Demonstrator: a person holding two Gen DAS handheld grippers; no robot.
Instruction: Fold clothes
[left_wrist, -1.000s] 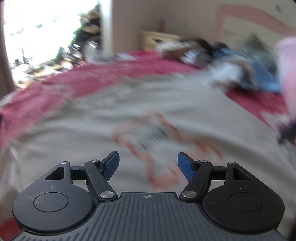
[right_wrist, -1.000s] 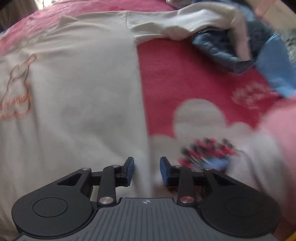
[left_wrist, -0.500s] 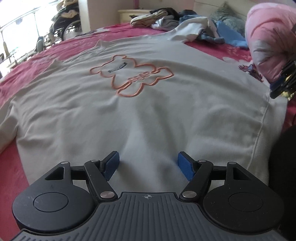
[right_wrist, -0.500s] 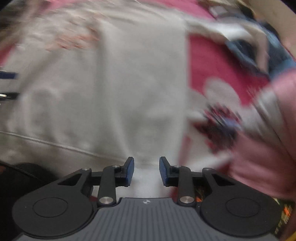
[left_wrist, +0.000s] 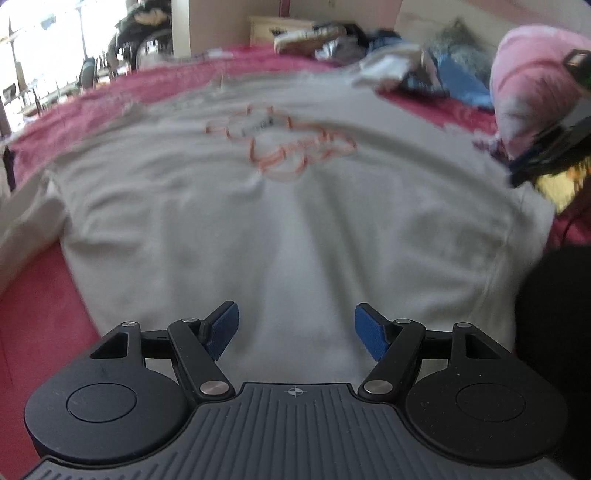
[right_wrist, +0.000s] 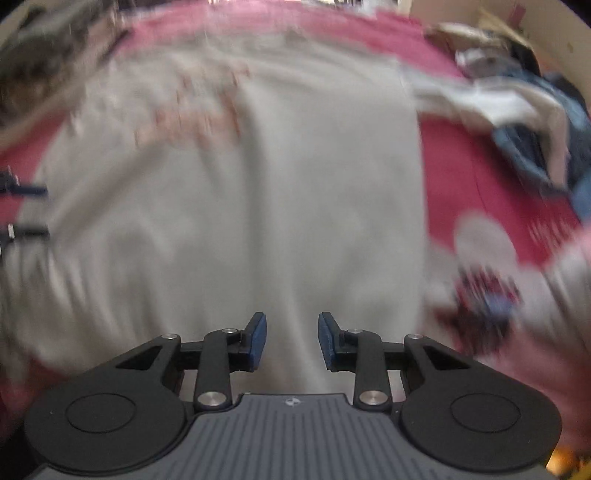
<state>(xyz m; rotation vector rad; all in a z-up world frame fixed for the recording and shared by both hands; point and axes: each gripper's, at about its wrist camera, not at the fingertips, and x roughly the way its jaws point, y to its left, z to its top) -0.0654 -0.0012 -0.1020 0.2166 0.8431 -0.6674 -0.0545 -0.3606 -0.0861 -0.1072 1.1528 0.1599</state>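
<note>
The cream sweatshirt (left_wrist: 295, 229) lay spread flat, print up, on the red bed (left_wrist: 33, 306), no fold yet made; every fold remained. The left tool (left_wrist: 296, 330) stood released wide, the right tool (right_wrist: 291, 341) narrowly parted, both empty above the hem at 6 o'clock.

The bed (left_wrist: 44, 332) carries a red cover with white cloud shapes (right_wrist: 484, 240). Beyond the fingers, at the far edge of the bed, a light wooden nightstand (left_wrist: 273, 27) stands against a beige wall (left_wrist: 218, 22). Far left of the fingers, a bright window (left_wrist: 55, 44) admits strong daylight. Far right, a pale headboard (left_wrist: 436, 22) with a pink border rises.
</note>
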